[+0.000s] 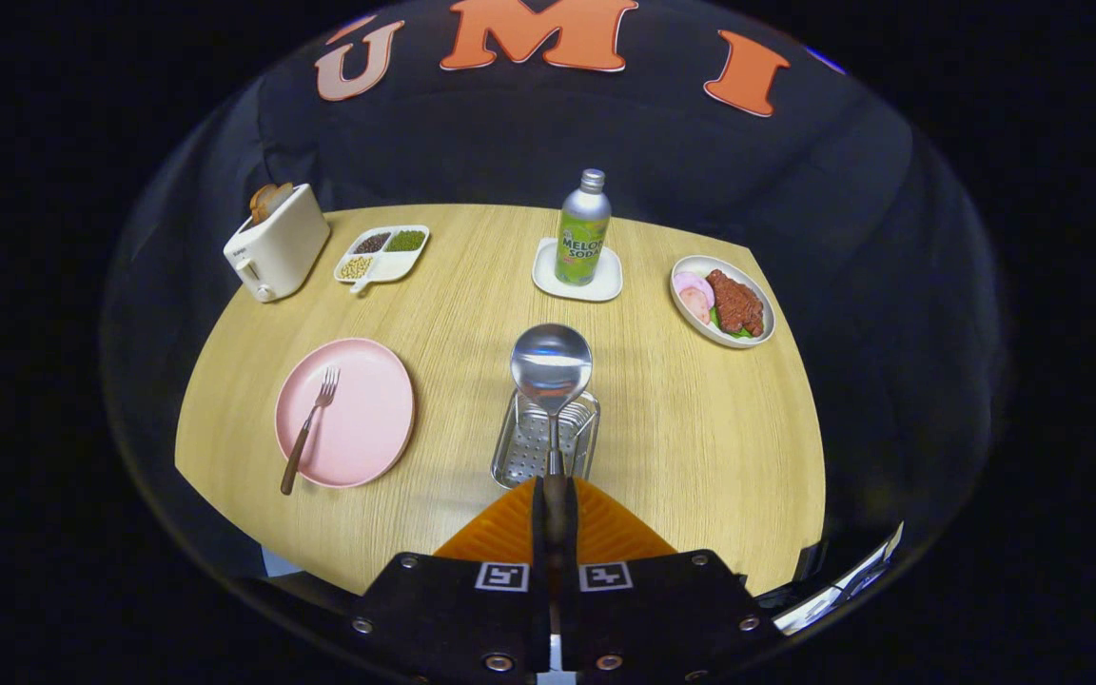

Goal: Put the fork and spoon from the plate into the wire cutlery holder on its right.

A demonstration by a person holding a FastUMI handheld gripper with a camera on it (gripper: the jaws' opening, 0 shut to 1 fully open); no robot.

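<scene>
Your fingers point(555, 514) are clamped tight on the spoon point(551, 366) handle, bowl up over the wire cutlery holder point(545, 440). Fork point(310, 428) lies on pink plate point(362, 447), left of holder.

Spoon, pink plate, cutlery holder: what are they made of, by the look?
Spoon, clamped in the gripper: polished metal, likely steel; the bowl mirrors its surroundings, while the handle end looks dark.
Pink plate: matte, uniform colour without glare, probably plastic or melamine, possibly glazed ceramic.
Cutlery holder: shiny silver metal with a perforated base.
</scene>
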